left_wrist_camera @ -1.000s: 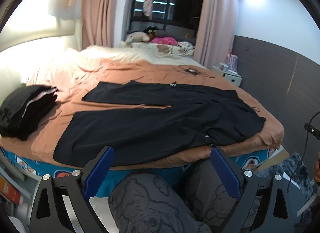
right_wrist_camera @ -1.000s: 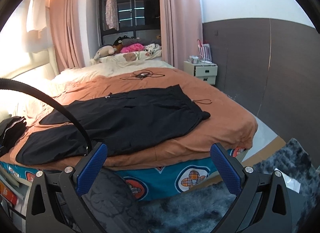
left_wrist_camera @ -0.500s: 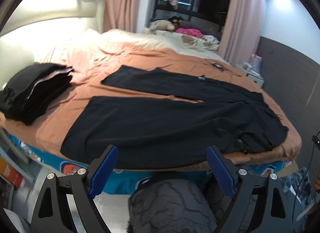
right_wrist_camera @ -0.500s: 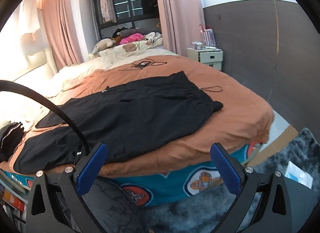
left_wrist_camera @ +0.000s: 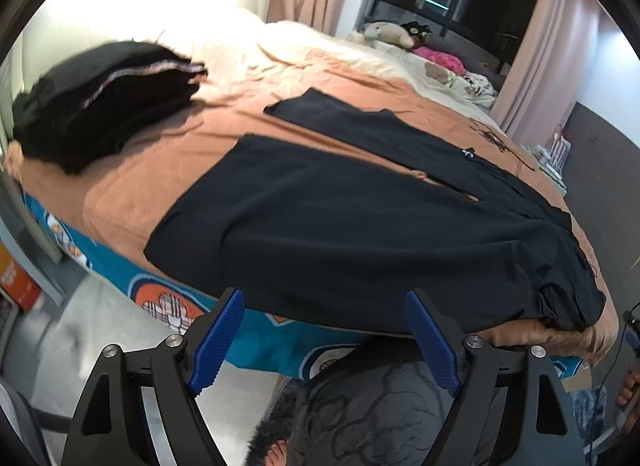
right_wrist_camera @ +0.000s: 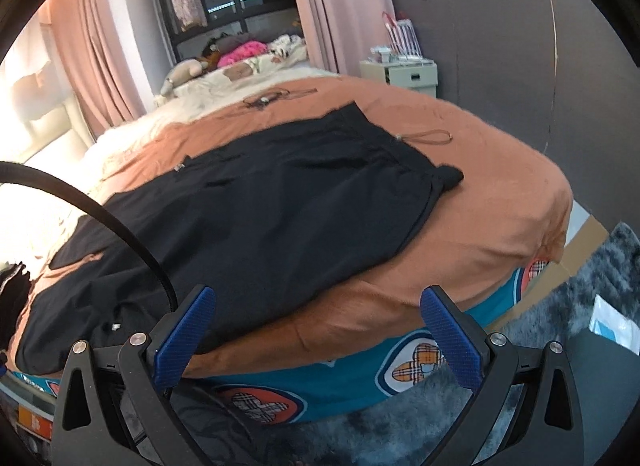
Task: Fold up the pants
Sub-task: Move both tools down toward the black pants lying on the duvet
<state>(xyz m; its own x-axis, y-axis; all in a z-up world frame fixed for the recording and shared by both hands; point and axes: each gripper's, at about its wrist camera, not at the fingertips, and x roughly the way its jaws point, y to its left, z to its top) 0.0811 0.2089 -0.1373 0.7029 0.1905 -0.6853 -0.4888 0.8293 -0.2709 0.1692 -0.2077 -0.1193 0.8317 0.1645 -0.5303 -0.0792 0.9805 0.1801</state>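
Observation:
Black pants (left_wrist_camera: 360, 225) lie spread flat on the orange bedsheet (left_wrist_camera: 132, 185), legs toward the left, waistband toward the right. In the right wrist view the waist end of the pants (right_wrist_camera: 280, 201) fills the middle of the bed. My left gripper (left_wrist_camera: 326, 336) hovers just off the bed's near edge, below the nearer leg; its jaws are closing and nothing is between them. My right gripper (right_wrist_camera: 320, 328) stands open near the bed edge below the waist part, holding nothing.
A stack of folded dark clothes (left_wrist_camera: 100, 93) sits at the bed's left end. A person's patterned grey trouser legs (left_wrist_camera: 380, 410) stand below the left gripper. A cable (right_wrist_camera: 272, 97) lies on the far sheet, a nightstand (right_wrist_camera: 404, 69) against the wall, a grey rug (right_wrist_camera: 580, 346) on the floor.
Both grippers have come closer to the bed and tilted downward, so the pants look larger. The left view has rolled and shifted toward the leg end; its jaws stand slightly narrower.

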